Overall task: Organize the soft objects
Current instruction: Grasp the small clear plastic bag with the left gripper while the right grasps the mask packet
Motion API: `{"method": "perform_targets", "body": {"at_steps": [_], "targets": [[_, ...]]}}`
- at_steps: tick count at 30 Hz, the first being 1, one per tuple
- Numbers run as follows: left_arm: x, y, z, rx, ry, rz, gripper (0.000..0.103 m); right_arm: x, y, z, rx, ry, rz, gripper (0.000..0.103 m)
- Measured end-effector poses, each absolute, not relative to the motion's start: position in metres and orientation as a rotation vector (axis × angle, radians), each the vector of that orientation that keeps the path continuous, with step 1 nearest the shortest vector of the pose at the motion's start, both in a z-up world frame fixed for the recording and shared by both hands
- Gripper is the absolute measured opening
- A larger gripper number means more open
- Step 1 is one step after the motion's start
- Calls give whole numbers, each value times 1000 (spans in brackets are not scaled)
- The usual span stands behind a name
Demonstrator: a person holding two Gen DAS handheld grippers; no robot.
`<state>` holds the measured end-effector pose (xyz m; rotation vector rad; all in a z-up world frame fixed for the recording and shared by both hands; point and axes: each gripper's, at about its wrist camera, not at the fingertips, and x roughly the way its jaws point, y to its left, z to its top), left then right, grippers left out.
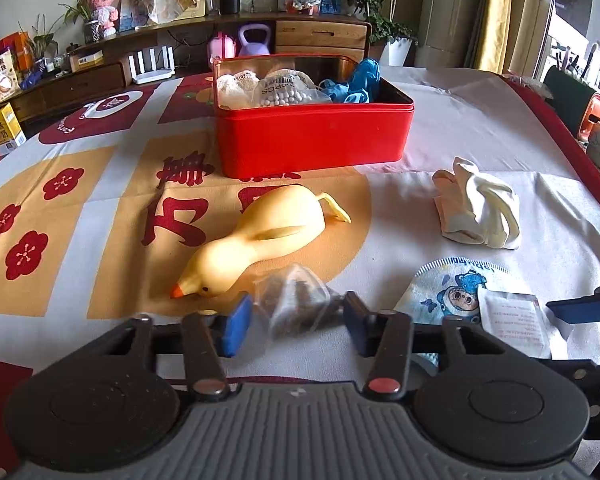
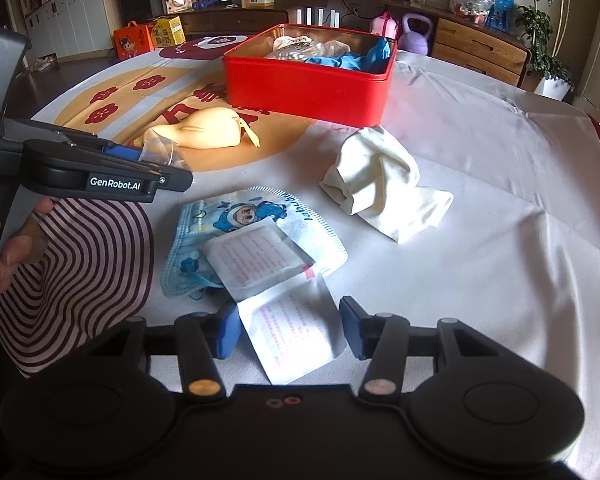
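Left claw (image 1: pixel 296 326) low over the table, fingers spread apart, a clear plastic packet of dark bits (image 1: pixel 296 300) sitting between the blue pads (image 1: pixel 236 330) without being pinched. Seen from the right wrist view, the same left claw (image 2: pixel 156 164) reaching in from the left, held level, gripped by a bare hand (image 2: pixel 8 240) beside a red-and-white striped sleeve (image 2: pixel 84 276).

Right claw (image 2: pixel 290 334) also low and level, fingers wide apart, a white printed sachet (image 2: pixel 296 332) lying flat between them, not squeezed.

Table (image 1: pixel 480 132) draped in white cloth with red and tan festive print. Just ahead of the left claw, a yellow rubber duck (image 1: pixel 260 240) on its side, beak toward the camera. Farther back, an open red tin (image 1: pixel 316 136) already holding blue gloves (image 1: pixel 356 80), a bag of white beads and pale lacy fabric. To the right, a crumpled cream cloth (image 1: pixel 480 212); nearer, a cartoon-print child's face mask (image 2: pixel 256 220) partly under a second white sachet (image 2: pixel 260 260).

Beyond the table's far edge, a low wooden sideboard (image 1: pixel 320 36) with a purple kettlebell, potted plants, boxes.

Bare cloth lying open between the tin and the cream cloth, and along the table's right side.
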<state>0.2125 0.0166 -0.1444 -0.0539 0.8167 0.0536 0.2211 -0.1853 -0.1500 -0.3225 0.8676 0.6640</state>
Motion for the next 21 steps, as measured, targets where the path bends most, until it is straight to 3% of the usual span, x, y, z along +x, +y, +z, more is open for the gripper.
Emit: {"method": "perform_targets", "body": {"at_steps": [12, 21], "targets": [[205, 17, -138, -51, 816, 46, 23, 211, -196, -138, -271, 842, 623, 48], [194, 15, -127, -56, 802, 29, 18, 204, -207, -119, -234, 805, 599, 48]]}}
